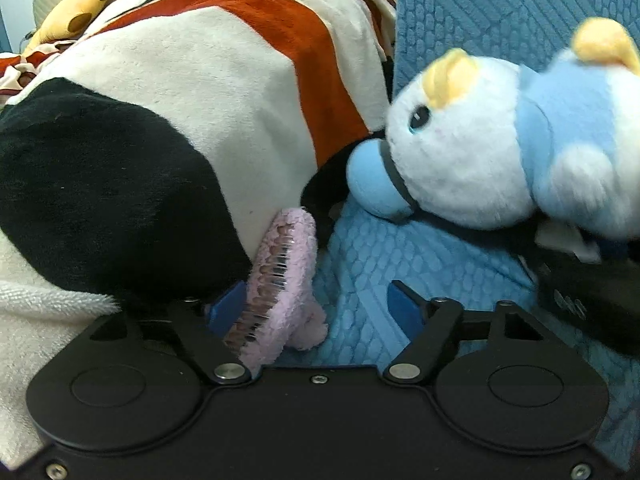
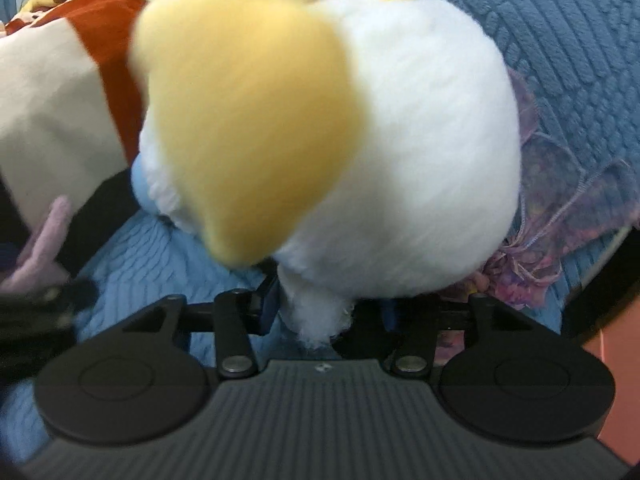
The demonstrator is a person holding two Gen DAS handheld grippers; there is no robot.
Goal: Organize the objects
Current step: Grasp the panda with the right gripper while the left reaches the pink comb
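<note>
- The plush penguin (image 1: 480, 152), white and pale blue with yellow tufts, lies on its side on the blue textured blanket (image 1: 380, 280), its blue beak pointing toward the big plush.
- In the right wrist view the same plush penguin (image 2: 400, 140) fills the frame, blurred, with a tuft of its white fur pinched between the fingers of the right gripper (image 2: 324, 312); that gripper is closed narrowly on the plush penguin.
- The right gripper's dark body also shows at the lower right of the left wrist view, just under the toy.
- The left gripper (image 1: 320, 304) sits low over the blanket with its blue fingers spread wide; a pink fuzzy hair clip (image 1: 284, 280) with metal teeth rests against the left finger, but the other finger stands well apart from it, so nothing is clamped.
- The clip lies between the blanket and a large plush (image 1: 180, 120) in white, black and orange-red, which touches the penguin's beak side.
- A yellow spotted plush (image 1: 76, 12) lies behind that large one.
- A purple gauzy pouch (image 2: 560, 208) lies on the blanket just beside the penguin.
- One penguin, one clip, one pouch; no container is visible apart from the pouch, whose contents cannot be seen.
</note>
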